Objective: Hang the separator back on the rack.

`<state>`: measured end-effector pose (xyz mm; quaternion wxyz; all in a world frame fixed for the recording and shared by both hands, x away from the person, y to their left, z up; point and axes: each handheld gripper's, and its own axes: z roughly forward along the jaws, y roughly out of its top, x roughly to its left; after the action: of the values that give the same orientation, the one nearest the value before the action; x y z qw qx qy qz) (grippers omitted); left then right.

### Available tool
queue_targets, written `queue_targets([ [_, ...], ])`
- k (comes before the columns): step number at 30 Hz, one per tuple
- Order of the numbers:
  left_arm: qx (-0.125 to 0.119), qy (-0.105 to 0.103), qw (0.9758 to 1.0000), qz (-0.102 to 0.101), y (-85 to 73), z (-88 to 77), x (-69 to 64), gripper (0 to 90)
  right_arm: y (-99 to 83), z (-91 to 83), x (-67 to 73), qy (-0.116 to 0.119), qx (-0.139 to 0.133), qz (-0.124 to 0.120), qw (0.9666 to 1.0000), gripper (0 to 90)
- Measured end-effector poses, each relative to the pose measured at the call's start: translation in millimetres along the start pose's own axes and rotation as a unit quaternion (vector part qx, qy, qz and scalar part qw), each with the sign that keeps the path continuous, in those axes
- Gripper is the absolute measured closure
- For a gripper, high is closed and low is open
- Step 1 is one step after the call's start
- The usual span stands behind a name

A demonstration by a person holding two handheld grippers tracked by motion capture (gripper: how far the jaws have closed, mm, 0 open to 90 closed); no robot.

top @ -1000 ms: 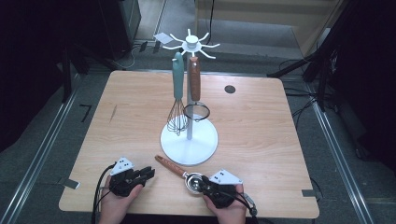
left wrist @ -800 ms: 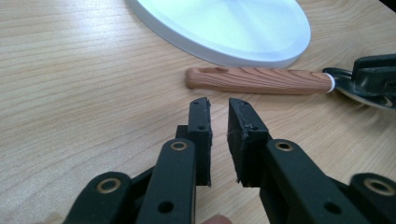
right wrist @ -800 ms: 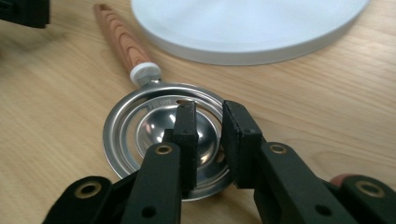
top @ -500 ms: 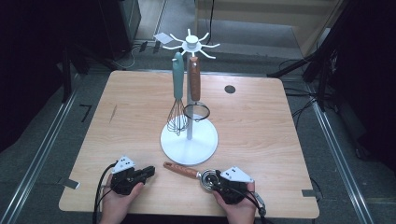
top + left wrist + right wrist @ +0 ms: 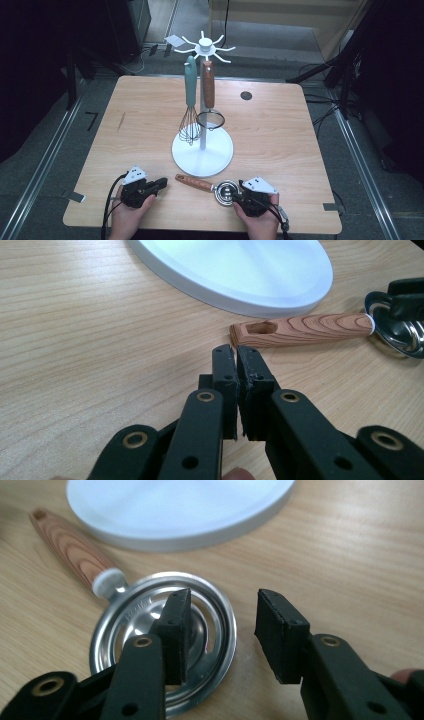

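Observation:
A utensil with a wooden handle and a round metal head lies flat on the table, in front of the white stand's base. My right gripper has just been opening: one jaw sits over the metal head, the other outside its rim, and the pads do not press on it. My left gripper is shut on nothing, its tips just short of the handle's end. In the high view the left gripper rests left of the handle and the right gripper at the head.
On the stand hang a teal-handled whisk and a wooden-handled strainer. A dark round hole marks the table's far right. The table's front edge runs just behind both hands.
The right hand moved to the right, and the utensil shifted right with it. Its jaws have spread apart on the metal head. The left hand stayed put.

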<state>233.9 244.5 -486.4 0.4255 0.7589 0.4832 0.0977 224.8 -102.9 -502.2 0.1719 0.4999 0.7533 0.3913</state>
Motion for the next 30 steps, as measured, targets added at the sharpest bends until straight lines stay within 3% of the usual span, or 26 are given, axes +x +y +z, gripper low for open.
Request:
queue_targets([
  [10,0.0,0.001,1.0,0.003,-0.9,-0.2,0.3,86.4,-6.2,-5.9,-3.6,0.004,0.008,-0.001,1.0,66.6],
  [17,-0.028,0.02,0.9994,0.009,2.5,-5.2,1.9,86.9,-12.8,-17.0,-16.6,-0.003,0.011,0.004,0.9999,66.9],
  [22,-0.03,0.023,0.9993,0.001,4.1,-6.6,9.4,86.7,-19.1,-26.4,-30.4,-0.007,0.011,0.008,0.9999,67.1],
  [27,-0.043,0.039,0.9983,0.0,3.9,-12.0,16.0,82.9,-21.8,-31.6,-42.3,-0.017,0.005,0.001,0.9998,67.7],
  [30,-0.054,0.047,0.9974,0.0,2.7,-16.2,21.2,75.7,-19.0,-34.7,-46.6,-0.02,-0.011,-0.016,0.9996,65.5],
])
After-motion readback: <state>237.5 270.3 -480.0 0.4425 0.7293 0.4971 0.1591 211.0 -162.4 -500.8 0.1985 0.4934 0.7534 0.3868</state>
